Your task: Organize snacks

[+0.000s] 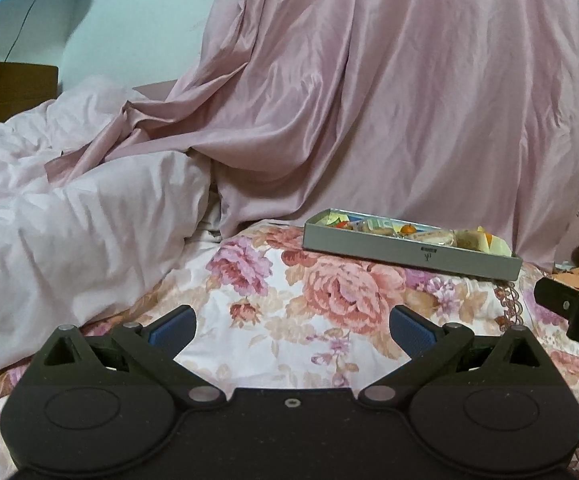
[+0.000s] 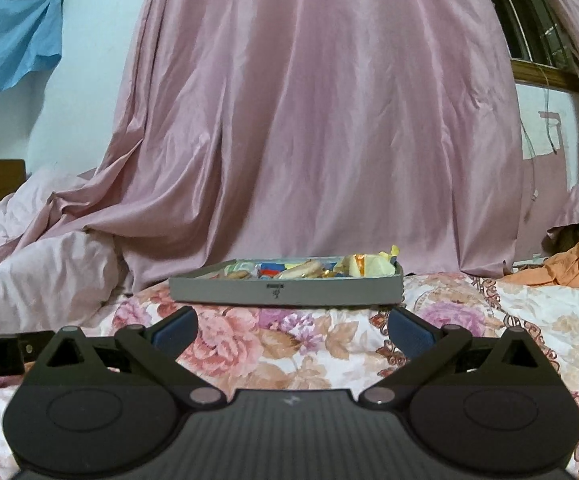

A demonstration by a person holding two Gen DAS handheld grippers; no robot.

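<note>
Nearest the lens in each wrist view is one black two-finger gripper with blue pads: the left gripper and the right gripper. Both have their jaws spread wide and grasp nothing; only floral-print bedspread shows between the fingers. Part of the right gripper's black body appears at 3 o'clock in the left view, and part of the left's at 9 o'clock in the right view.

One shallow grey rectangular tray lies flat on the bedspread, well apart from both grippers: at 12 o'clock ahead of the right gripper and at 1 o'clock ahead of the left. Its long side wall, bearing one small dark mark at its middle, faces the cameras. The long axis runs from 9 to 3 o'clock in the right view and slants from 10 to 4 o'clock in the left view.

Assorted wrapped snacks fill the tray: pale round biscuits, yellow wrappers, and red, blue and orange pieces. An exact count cannot be told.

One pink satin curtain hangs behind the tray at 12 o'clock. One rumpled pale pink quilt lies at 9 o'clock.
</note>
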